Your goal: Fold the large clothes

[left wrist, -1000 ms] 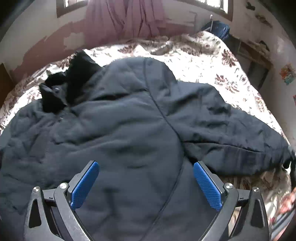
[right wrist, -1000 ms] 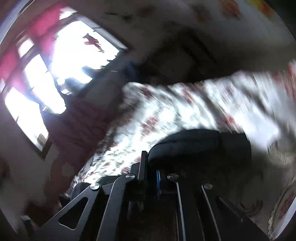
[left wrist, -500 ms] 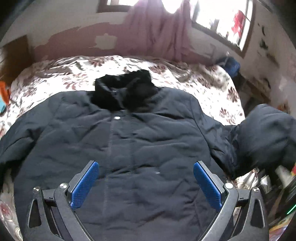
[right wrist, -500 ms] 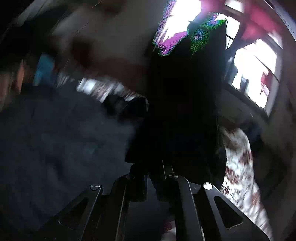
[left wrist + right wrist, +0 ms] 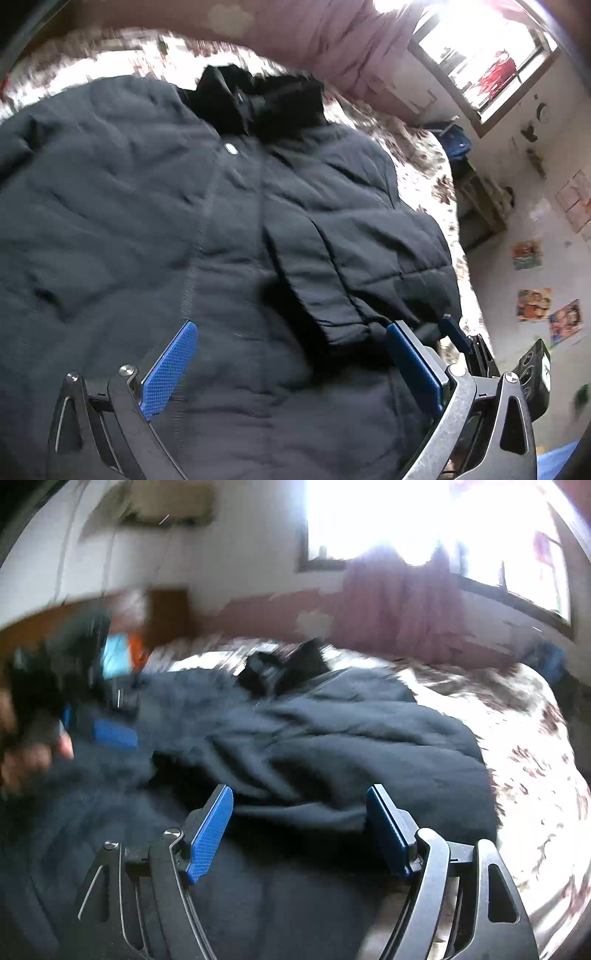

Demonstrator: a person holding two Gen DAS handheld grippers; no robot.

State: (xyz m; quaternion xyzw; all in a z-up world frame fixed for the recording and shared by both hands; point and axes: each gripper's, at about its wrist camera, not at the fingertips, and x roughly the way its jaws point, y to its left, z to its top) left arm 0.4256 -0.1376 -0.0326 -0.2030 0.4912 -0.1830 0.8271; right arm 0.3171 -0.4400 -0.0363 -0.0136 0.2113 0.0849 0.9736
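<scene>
From where I watched, the dark padded jacket lay spread front-up on the flowered bed, its black collar toward twelve o'clock. One sleeve already lay folded across the chest, its cuff ending near five o'clock beside my left tongs. My right tongs were opening, the blue pads clear of the cloth with only loose jacket lying beyond them, so I judged that sleeve just let go. The left tongs stood wide apart and held nothing, hovering over the lower front. As I read it, one fold was done; the sleeve at nine o'clock and the body folds were left.
</scene>
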